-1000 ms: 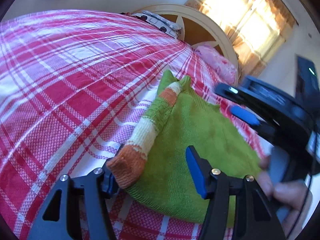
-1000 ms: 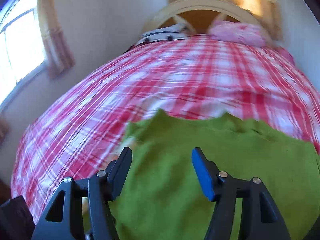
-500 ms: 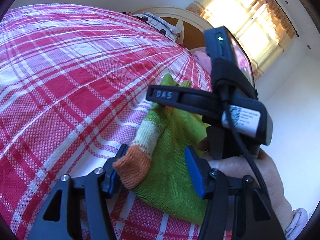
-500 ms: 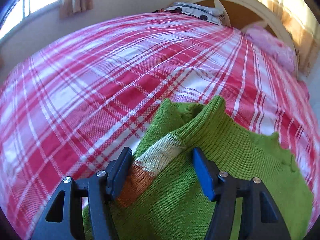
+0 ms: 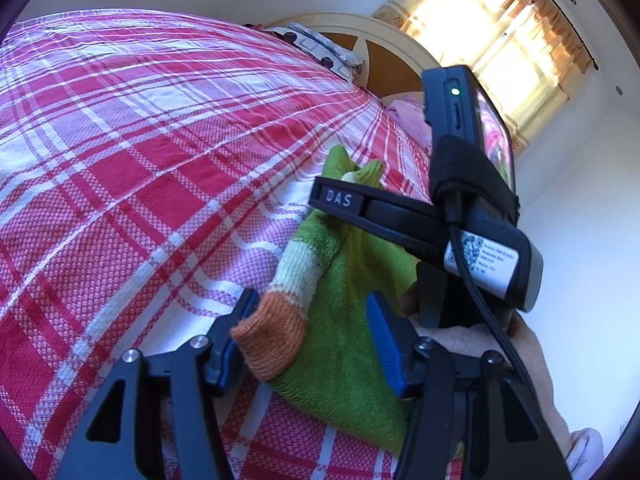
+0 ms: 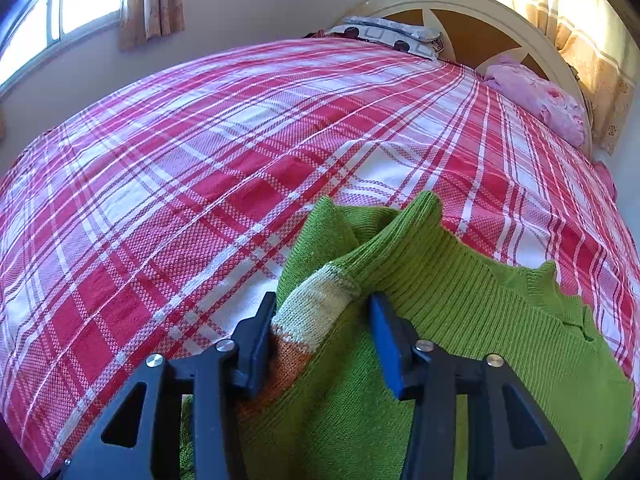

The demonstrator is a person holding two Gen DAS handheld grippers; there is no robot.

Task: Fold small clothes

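Observation:
A small green knitted sweater [image 5: 352, 344] lies on the red plaid bed, also shown in the right wrist view [image 6: 460, 320]. Its striped sleeve, cream and orange [image 5: 288, 292], is folded along the sweater's left edge; the sleeve shows in the right wrist view too [image 6: 316, 304]. My left gripper [image 5: 308, 332] is open, its jaws either side of the orange cuff [image 5: 272, 336]. My right gripper [image 6: 320, 340] is open over the sleeve's upper part, jaws straddling it. The right gripper's body [image 5: 440, 216] crosses above the sweater in the left wrist view.
The red and white plaid bedspread [image 6: 200, 160] covers the whole bed. A patterned pillow [image 6: 392, 36] and a pink pillow [image 6: 540, 104] lie by the cream headboard [image 6: 472, 12]. Windows with curtains are behind and to the left.
My right gripper swung from the sweater's body to its left edge, over the striped sleeve. My left gripper stayed open at the orange cuff.

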